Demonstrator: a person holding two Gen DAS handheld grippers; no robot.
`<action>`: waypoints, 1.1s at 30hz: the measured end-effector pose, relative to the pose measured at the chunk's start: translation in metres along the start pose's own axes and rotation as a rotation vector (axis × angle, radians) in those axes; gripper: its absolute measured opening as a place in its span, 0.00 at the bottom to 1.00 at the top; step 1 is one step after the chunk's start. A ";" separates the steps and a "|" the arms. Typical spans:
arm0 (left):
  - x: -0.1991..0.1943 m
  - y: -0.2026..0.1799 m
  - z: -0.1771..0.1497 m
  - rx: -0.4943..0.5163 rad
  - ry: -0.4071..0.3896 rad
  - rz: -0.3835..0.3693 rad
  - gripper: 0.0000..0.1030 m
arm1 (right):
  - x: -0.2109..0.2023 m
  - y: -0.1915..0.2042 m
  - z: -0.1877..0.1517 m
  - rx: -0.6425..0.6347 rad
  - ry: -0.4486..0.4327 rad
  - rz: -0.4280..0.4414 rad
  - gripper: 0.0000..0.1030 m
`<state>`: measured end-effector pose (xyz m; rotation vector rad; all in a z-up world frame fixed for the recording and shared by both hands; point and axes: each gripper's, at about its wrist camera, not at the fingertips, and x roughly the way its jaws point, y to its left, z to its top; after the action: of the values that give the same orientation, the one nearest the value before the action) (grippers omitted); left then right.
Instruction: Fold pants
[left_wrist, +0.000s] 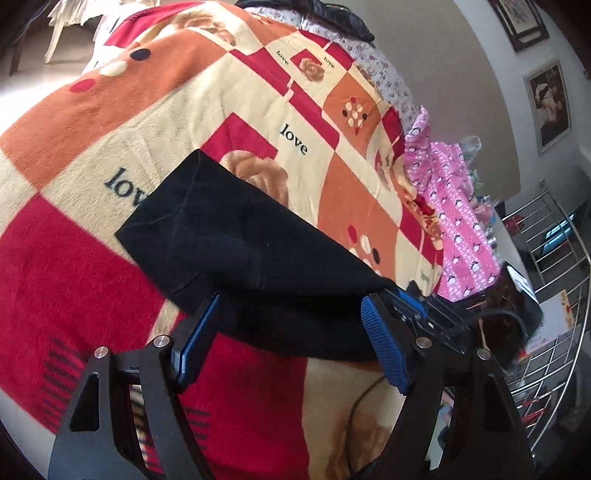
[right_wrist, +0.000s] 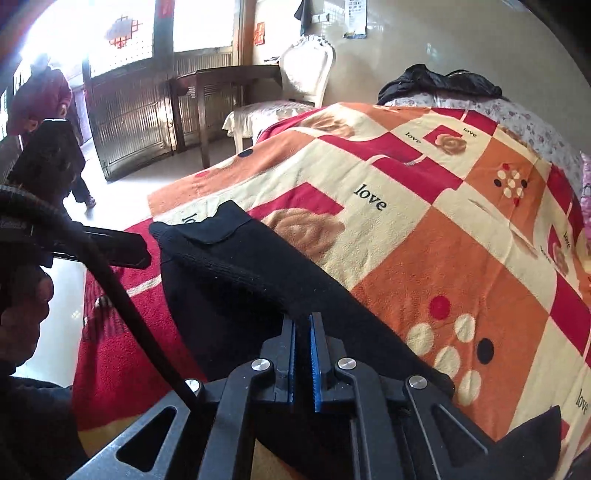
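A patterned blanket (left_wrist: 184, 99) of red, orange and cream squares, printed with roses and the word "love", is spread beyond both sets of jaws. To the right of the left gripper (left_wrist: 291, 328) a pink printed cloth (left_wrist: 454, 218) is bunched at the blanket's edge, with a metal rack (left_wrist: 554, 295) further right. Beyond and to the left of the right gripper (right_wrist: 303, 350) a white chair (right_wrist: 303, 74) and a dark wooden table (right_wrist: 221, 81) are seen, and a person in a red coat (right_wrist: 40, 99) stands near the bright doorway. A black cable (right_wrist: 110, 284) crosses just left of the right jaws.

The black pants (left_wrist: 221, 236) are laid on the blanket, directly ahead of both grippers, folded into a thick, dark band with one narrow end furthest from the jaws. The left jaws are spread wide, the cloth lying between and beyond them, unpressed. The right jaws are drawn almost together; whether fabric is pinched there cannot be told. The pants' near end is hidden beneath the gripper bodies.
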<state>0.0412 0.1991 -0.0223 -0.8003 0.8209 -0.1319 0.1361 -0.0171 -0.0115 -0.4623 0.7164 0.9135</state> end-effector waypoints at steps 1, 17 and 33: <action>0.004 0.000 0.004 -0.008 0.010 -0.003 0.74 | -0.001 0.002 -0.001 -0.001 -0.005 -0.004 0.06; 0.007 -0.009 0.043 -0.065 0.048 0.067 0.07 | -0.102 -0.115 -0.082 0.550 -0.161 -0.196 0.44; 0.040 -0.030 0.106 0.007 0.058 0.135 0.07 | -0.018 -0.331 -0.112 0.436 0.416 -0.257 0.49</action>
<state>0.1485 0.2240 0.0180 -0.7344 0.9262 -0.0379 0.3656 -0.2777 -0.0534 -0.3452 1.1742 0.4002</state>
